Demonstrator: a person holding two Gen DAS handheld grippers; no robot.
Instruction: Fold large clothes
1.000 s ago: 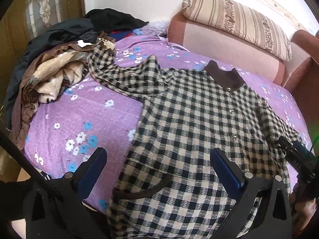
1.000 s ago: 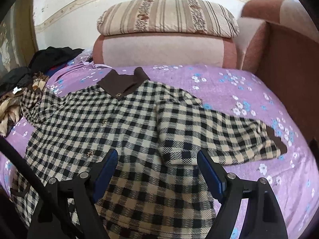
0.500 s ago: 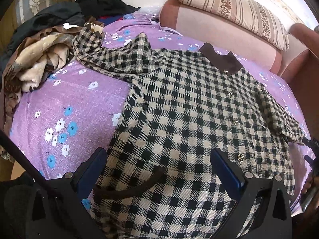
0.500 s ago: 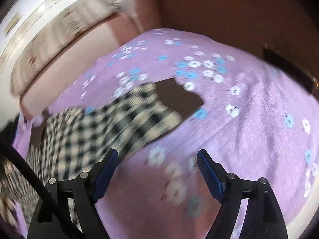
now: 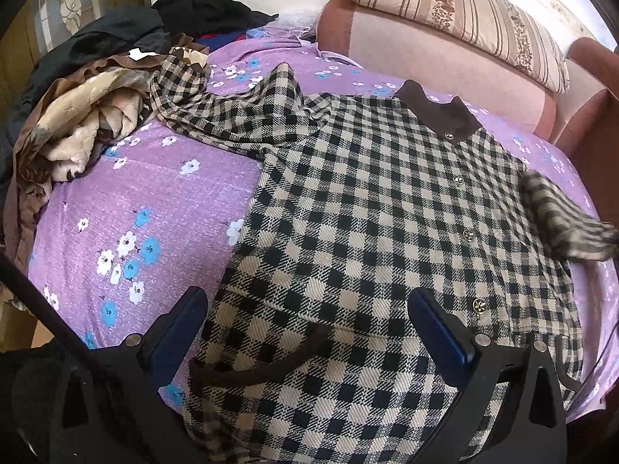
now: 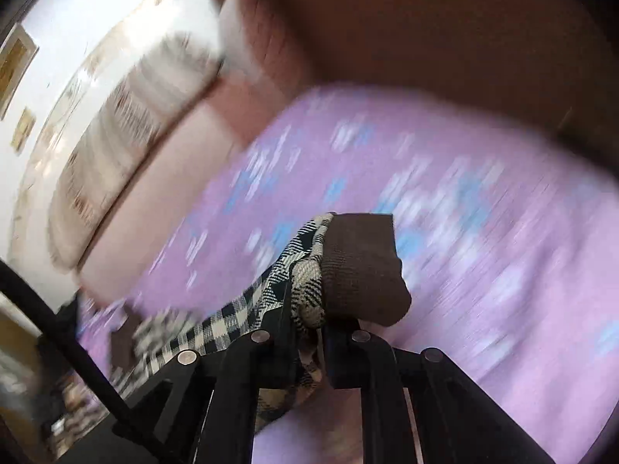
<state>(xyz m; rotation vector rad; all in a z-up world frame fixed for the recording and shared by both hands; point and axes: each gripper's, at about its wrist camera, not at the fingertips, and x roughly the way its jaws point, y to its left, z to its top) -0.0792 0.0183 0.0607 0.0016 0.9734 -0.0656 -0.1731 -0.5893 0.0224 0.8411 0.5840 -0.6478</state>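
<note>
Checked coat [image 5: 367, 232] lies spread on our purple bed [image 5: 154, 201]; our right gripper [image 6: 309, 321] pinches its brown cuff [image 6: 359, 266] near the bed's right edge, while our left gripper [image 5: 309, 332] hovers wide.

My coat [image 5: 379, 232] is coarse woven check wool, matt, with shiny metal buttons [image 5: 469, 235] and a ribbed brown knit cuff [image 6: 359, 266]. The purple sheet [image 5: 162, 193] is matt printed cloth. My left gripper [image 5: 309, 328] is matt black plastic.
</note>
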